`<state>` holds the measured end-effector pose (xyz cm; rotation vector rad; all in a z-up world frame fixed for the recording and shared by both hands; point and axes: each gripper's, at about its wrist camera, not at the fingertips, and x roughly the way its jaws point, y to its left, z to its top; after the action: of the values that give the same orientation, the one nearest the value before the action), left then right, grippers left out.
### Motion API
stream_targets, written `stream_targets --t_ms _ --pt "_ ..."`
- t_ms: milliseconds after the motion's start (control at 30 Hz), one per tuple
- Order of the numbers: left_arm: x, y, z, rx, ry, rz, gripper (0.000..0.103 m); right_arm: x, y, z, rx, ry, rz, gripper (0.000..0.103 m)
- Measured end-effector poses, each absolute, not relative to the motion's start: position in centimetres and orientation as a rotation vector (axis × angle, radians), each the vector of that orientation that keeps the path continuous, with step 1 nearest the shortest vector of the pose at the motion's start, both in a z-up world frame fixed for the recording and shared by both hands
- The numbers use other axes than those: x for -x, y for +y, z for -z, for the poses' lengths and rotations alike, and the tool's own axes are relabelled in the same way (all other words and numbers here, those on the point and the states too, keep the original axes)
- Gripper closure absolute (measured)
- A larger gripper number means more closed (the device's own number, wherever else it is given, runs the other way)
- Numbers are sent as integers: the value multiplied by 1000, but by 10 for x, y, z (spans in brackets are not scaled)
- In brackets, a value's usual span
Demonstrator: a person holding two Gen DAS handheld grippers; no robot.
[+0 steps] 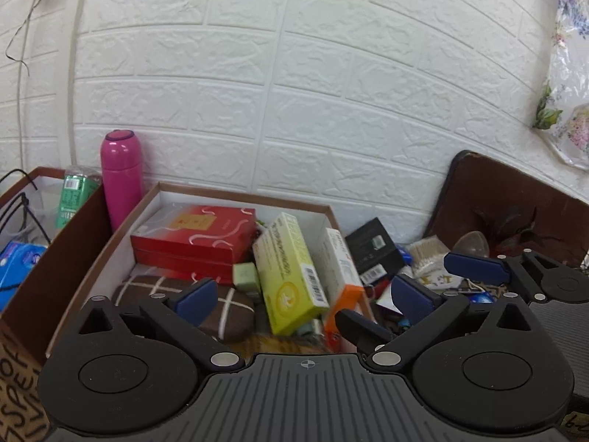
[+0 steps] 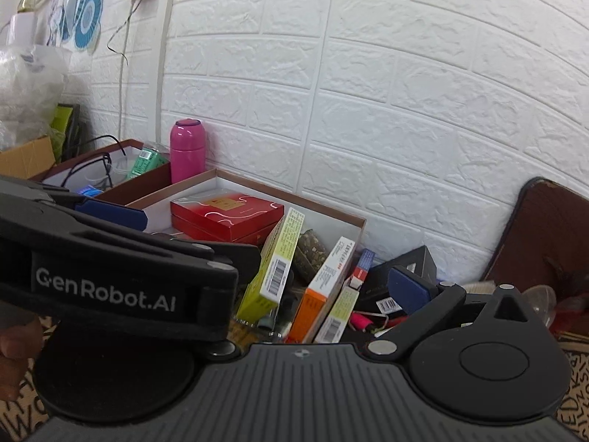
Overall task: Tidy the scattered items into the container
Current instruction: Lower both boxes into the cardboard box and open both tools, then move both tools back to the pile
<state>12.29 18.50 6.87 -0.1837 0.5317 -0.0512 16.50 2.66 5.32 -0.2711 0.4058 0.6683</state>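
A brown-rimmed white box (image 1: 110, 243) (image 2: 331, 217) holds a red box (image 1: 195, 235) (image 2: 228, 213), a yellow-green carton (image 1: 291, 276) (image 2: 279, 261), an orange-white carton (image 1: 342, 280) (image 2: 324, 287) and a brown checked pouch (image 1: 228, 305). Right of it lie a black box (image 1: 371, 246) (image 2: 397, 269), cotton swabs (image 1: 427, 258) and small clutter. My left gripper (image 1: 305, 294) is open and empty over the box's near end. My right gripper (image 2: 279, 280) is open and empty; its right finger (image 2: 408, 291) is near the black box, and the left gripper's body (image 2: 110, 276) hides its left finger.
A pink bottle (image 1: 121, 176) (image 2: 187, 151) stands against the white brick wall. A second brown box (image 1: 55, 221) with cables and a green pack sits at left. A dark brown board (image 1: 515, 199) (image 2: 545, 228) leans at right.
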Motion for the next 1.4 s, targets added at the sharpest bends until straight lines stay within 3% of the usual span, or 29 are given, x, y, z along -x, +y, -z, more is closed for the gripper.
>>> stream_targets --t_ms 500,833,1100,1400 --pt "-45 113 -60 165 492 84 0 -106 -57 -48 183 419 -677 0" --pt "-11 66 30 159 563 113 0 -76 -110 38 182 500 -616 0" --pt "-42 49 58 86 612 142 0 -102 -128 78 167 611 -544 0" --pt "-102 35 70 25 622 203 26 -152 -147 102 72 667 -456 12"
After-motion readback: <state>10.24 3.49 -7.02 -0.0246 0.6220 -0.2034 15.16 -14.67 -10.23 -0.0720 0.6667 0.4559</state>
